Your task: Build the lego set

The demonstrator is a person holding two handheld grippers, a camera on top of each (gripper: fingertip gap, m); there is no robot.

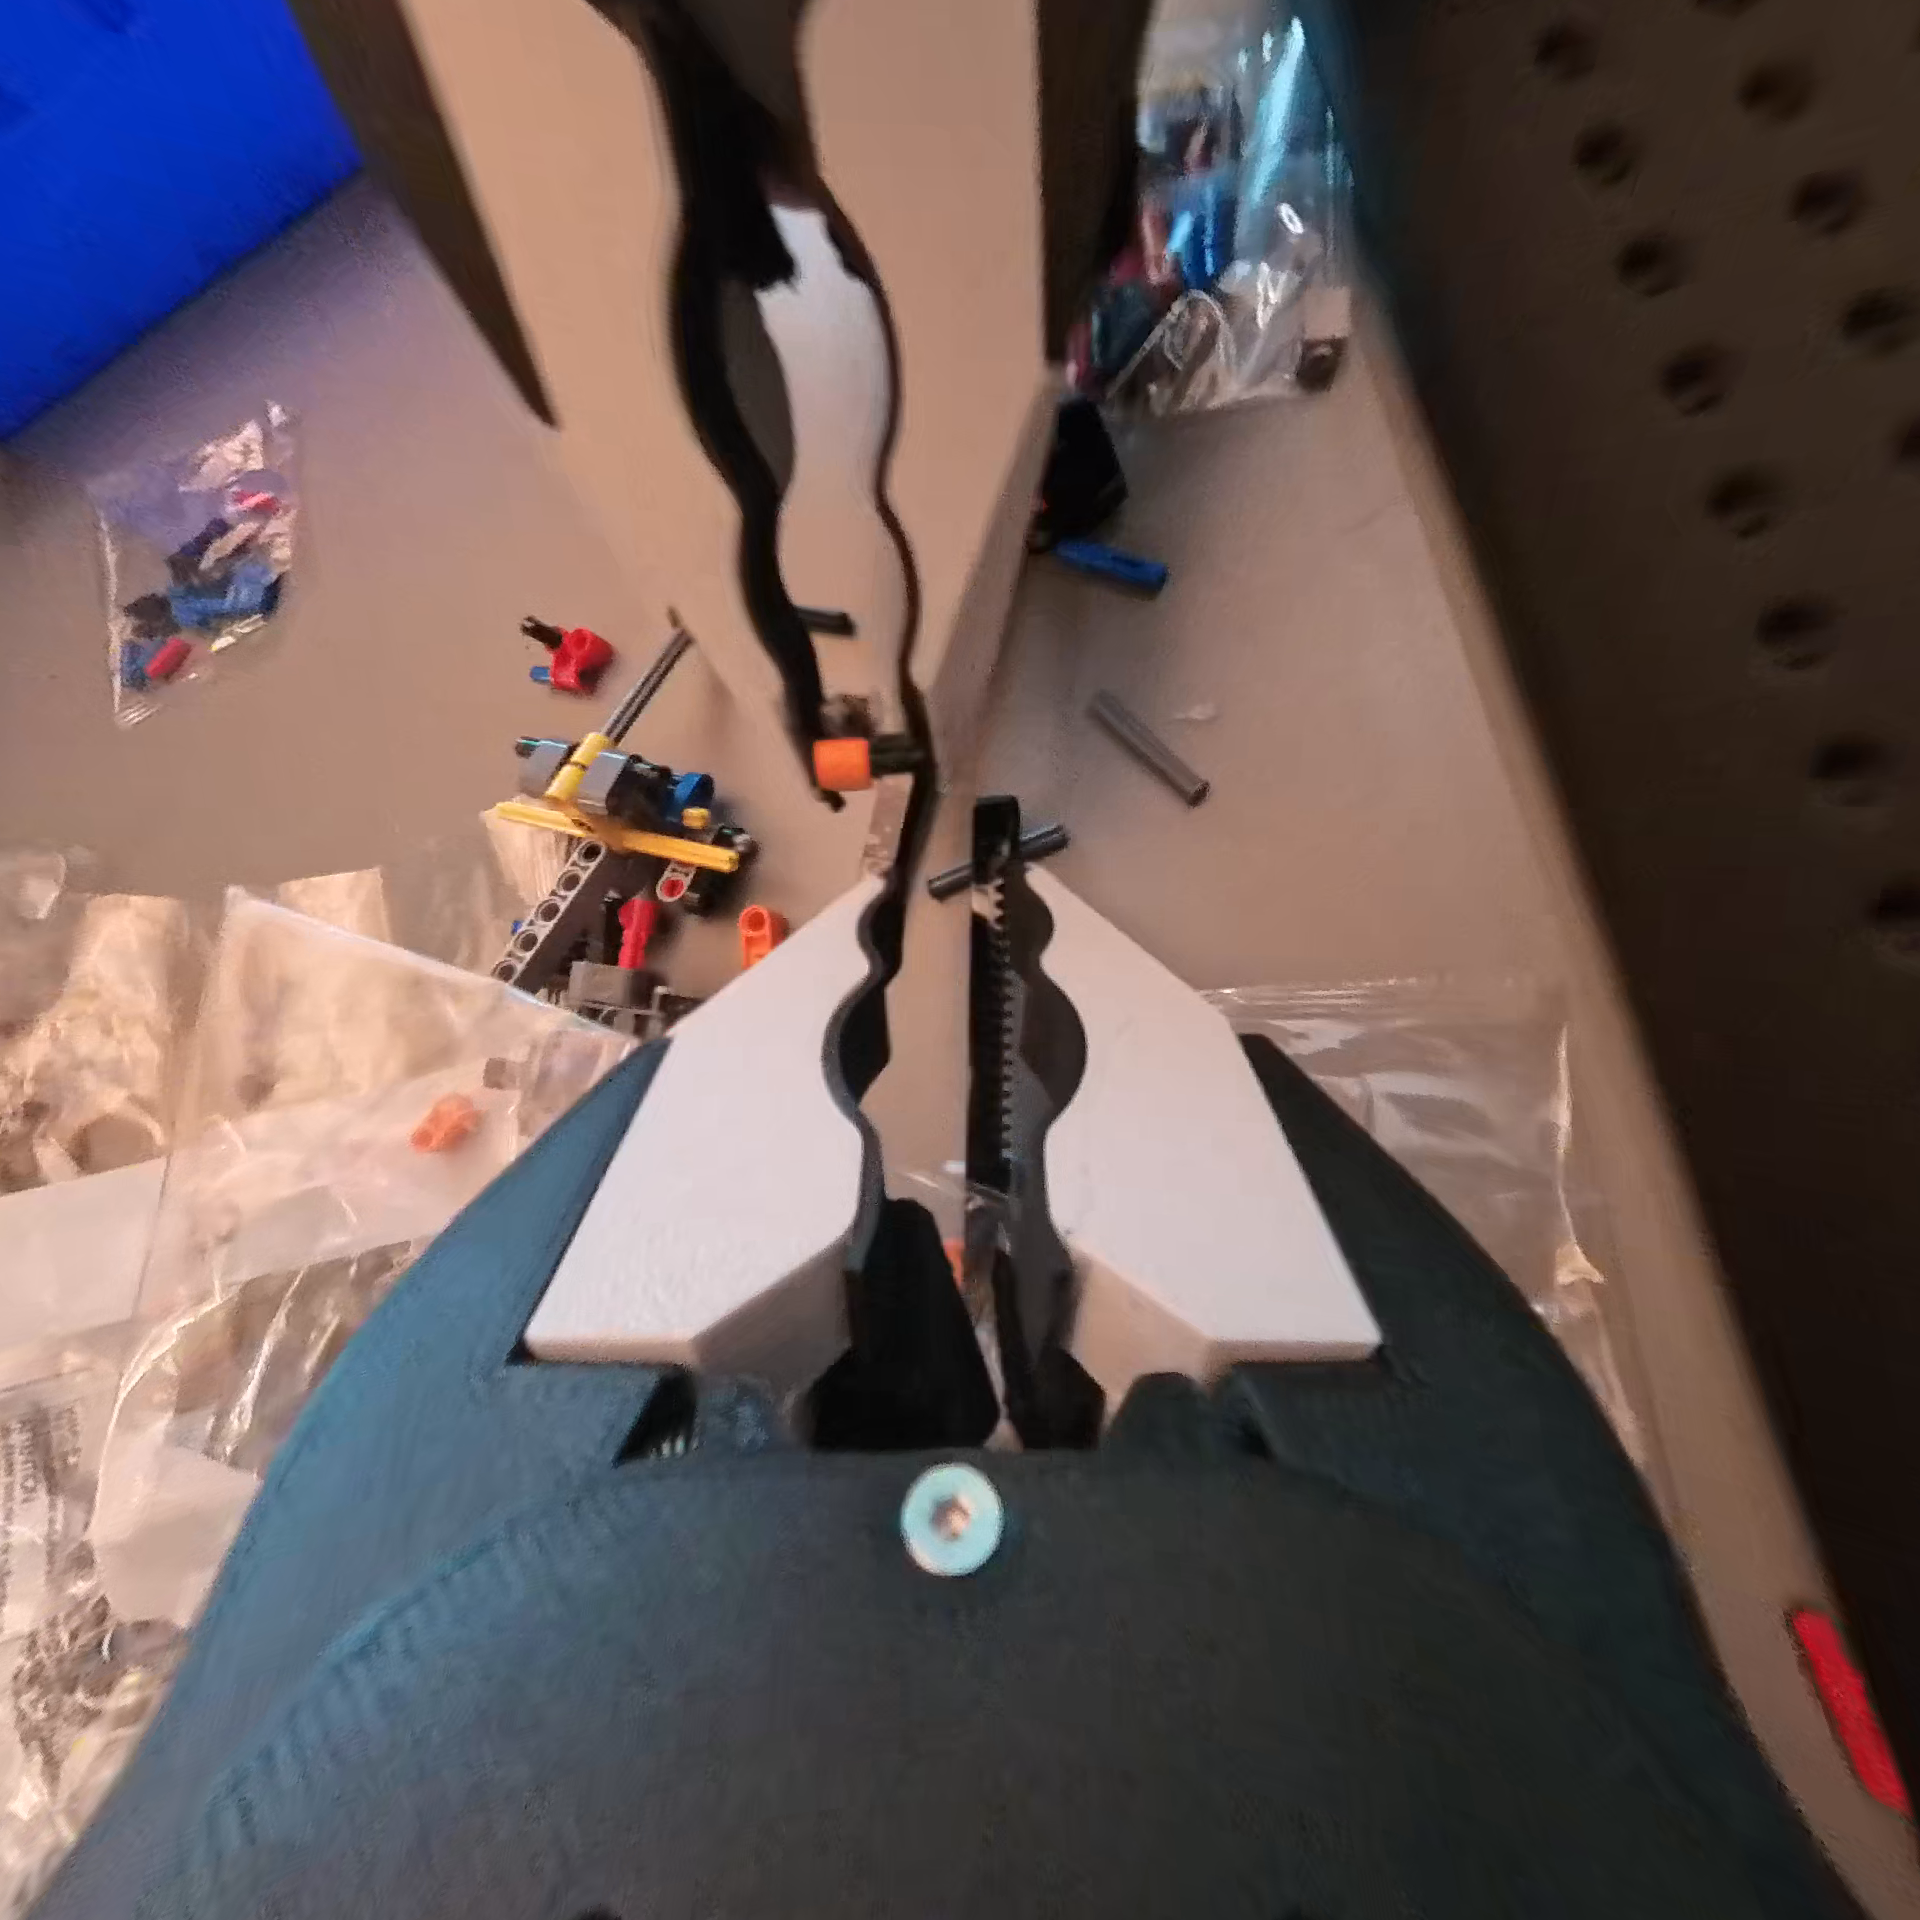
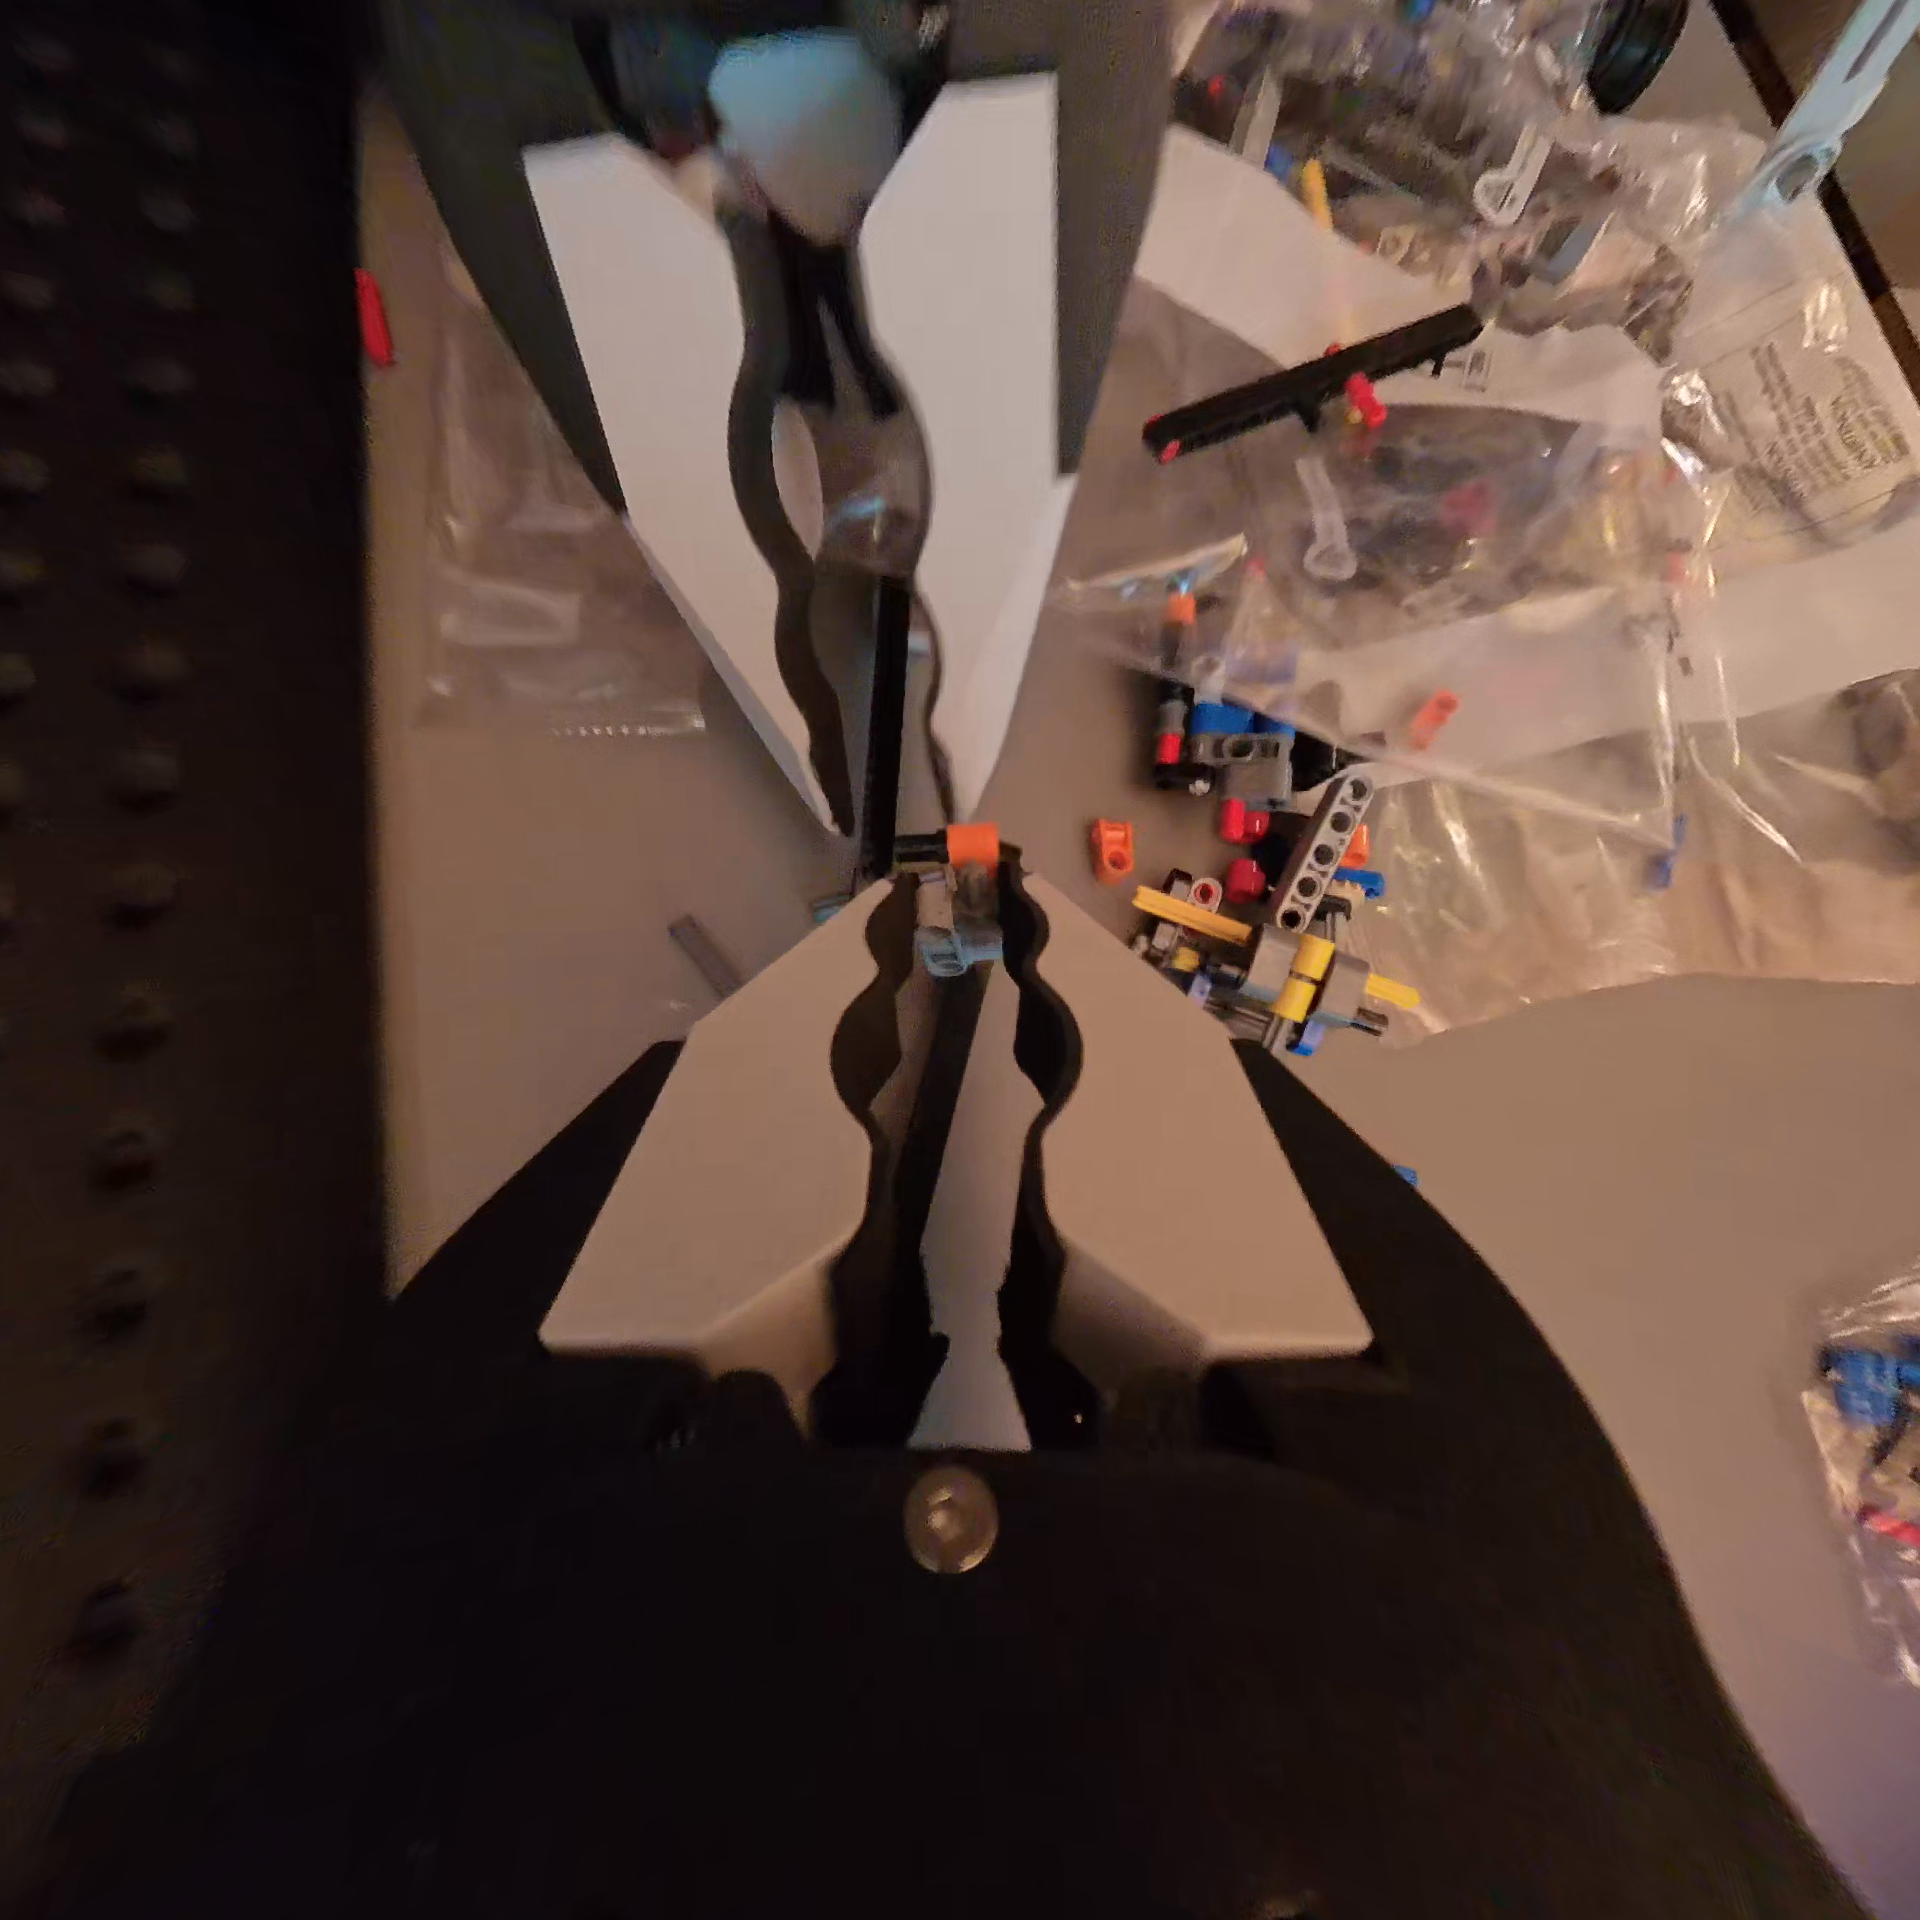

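The left gripper [image 1: 940, 883] is pinching a long black toothed rack [image 1: 992, 997] with a black cross axle [image 1: 1000, 857] near its far tip. Meeting it tip to tip, the right gripper [image 2: 951, 883] is clamping a small grey connector topped by an orange bush [image 2: 974, 844]. The 2 parts are being mated; next comes careful alignment. Further left, the yellow-and-grey partial lego set [image 1: 623, 831] is lying among clear bags [image 1: 192, 561].

Left gripper [image 1: 961, 883] and right gripper [image 2: 956, 894] face each other tip to tip, both clamped.
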